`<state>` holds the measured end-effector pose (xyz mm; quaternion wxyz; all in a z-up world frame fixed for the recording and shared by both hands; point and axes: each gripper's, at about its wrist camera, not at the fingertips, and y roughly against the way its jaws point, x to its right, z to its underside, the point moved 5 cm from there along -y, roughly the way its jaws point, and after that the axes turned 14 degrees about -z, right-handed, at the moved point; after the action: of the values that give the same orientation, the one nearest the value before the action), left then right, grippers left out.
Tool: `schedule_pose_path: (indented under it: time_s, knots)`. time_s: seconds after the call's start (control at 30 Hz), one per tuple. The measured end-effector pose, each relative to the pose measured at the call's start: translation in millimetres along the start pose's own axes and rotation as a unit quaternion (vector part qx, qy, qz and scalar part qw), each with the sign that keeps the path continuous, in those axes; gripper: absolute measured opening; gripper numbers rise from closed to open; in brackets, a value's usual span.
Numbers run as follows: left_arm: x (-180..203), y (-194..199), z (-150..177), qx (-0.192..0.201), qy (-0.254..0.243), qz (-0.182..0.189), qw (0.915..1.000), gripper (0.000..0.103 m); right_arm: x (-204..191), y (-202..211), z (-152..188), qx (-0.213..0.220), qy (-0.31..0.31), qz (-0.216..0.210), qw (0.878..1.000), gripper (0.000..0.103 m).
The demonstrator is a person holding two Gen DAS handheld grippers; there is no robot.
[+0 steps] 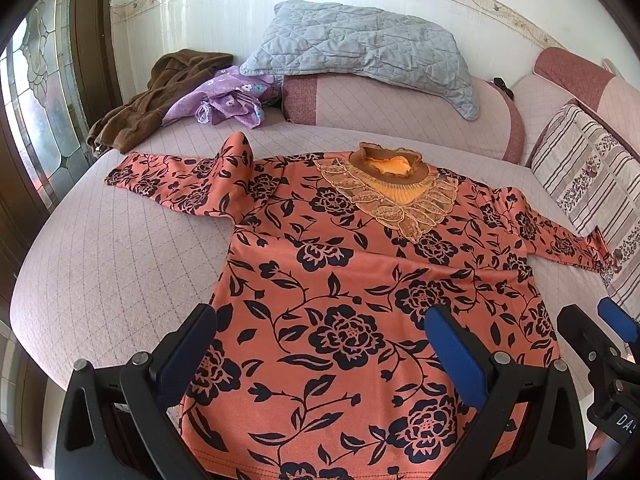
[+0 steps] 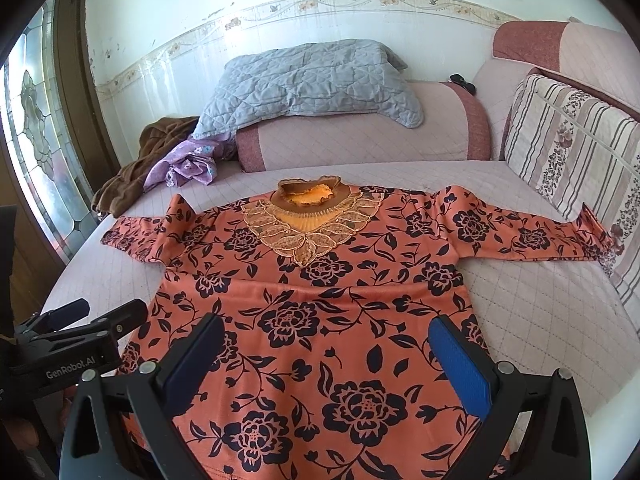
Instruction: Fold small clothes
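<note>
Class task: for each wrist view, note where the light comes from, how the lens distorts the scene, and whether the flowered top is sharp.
Left wrist view: daylight enters the glass door at left; the bed edge bows; the flowered top is sharp, under soft, shadowless light. Right wrist view: the same door glares white; dark corners ring the frame; the top stays sharp.

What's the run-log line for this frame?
step: pre-fold | top: flat on bed, sleeves out, left sleeve bunched | left claw: open above hem | right claw: open above hem
</note>
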<state>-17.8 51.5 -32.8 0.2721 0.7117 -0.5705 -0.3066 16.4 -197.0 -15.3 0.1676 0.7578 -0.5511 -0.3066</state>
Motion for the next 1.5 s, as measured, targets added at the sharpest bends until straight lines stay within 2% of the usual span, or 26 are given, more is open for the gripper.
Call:
schedule_pose_path:
  time_s: [0.57,0.7,0.8,0.9,1.0,1.07,1.1,1.17,1.2,1.27,1.37,1.5]
  knots:
    - [-1.3,-6.7,1.1,-0.006,-0.002,0.000,1.0000,0.103,-1.1,-4.5,0.9,-0.005,0.001,-0.002,1.000,0.103]
    - [-7.4,-32.6,13.1,-0.038,0.002,-0.009,0.9992,0.103,16.6,-14.5,8.4,-0.022,-0.047,-0.060,0.997,0.103]
    - [-12.2,-53.8,26.3,-0.065,-0.002,-0.022,0.9976,0.103,57.3,-25.9,21.4,-0.036,-0.119,-0.087,0.988,0.103]
    - [-12.2,-71.6,37.6,-0.085,-0.016,-0.037,0.9955,0.103,119.5,-29.7,31.5,-0.025,-0.210,-0.084,0.974,0.103]
    - [-10.5,-85.8,44.7,-0.100,-0.024,-0.045,0.9937,0.103,205.0,-25.6,34.7,0.020,-0.312,-0.078,0.947,0.099]
    - [-8.5,-96.3,49.7,-0.110,-0.029,-0.048,0.9923,0.103,275.7,-21.5,33.1,0.060,-0.385,-0.064,0.919,0.092]
    - [-7.3,-102.8,53.2,-0.120,-0.031,-0.048,0.9911,0.103,297.9,-19.1,31.2,0.073,-0.405,-0.056,0.910,0.089]
    - [-7.3,-116.8,62.4,-0.144,-0.029,-0.048,0.9880,0.103,358.5,-13.3,24.8,0.109,-0.445,-0.024,0.888,0.077]
    - [-8.7,-121.4,65.6,-0.152,-0.026,-0.046,0.9870,0.103,389.5,-13.2,23.0,0.124,-0.467,-0.008,0.875,0.075]
    - [-11.3,-120.5,67.0,-0.135,-0.022,-0.044,0.9897,0.103,432.2,-16.7,22.7,0.133,-0.499,0.017,0.856,0.071]
    - [-12.3,-120.3,69.4,-0.125,-0.027,-0.041,0.9910,0.103,475.6,-25.3,17.6,0.147,-0.527,0.037,0.836,0.066]
    - [-14.1,-118.4,71.8,-0.105,-0.023,-0.037,0.9935,0.103,501.9,-38.2,-1.3,0.158,-0.541,0.059,0.824,0.066]
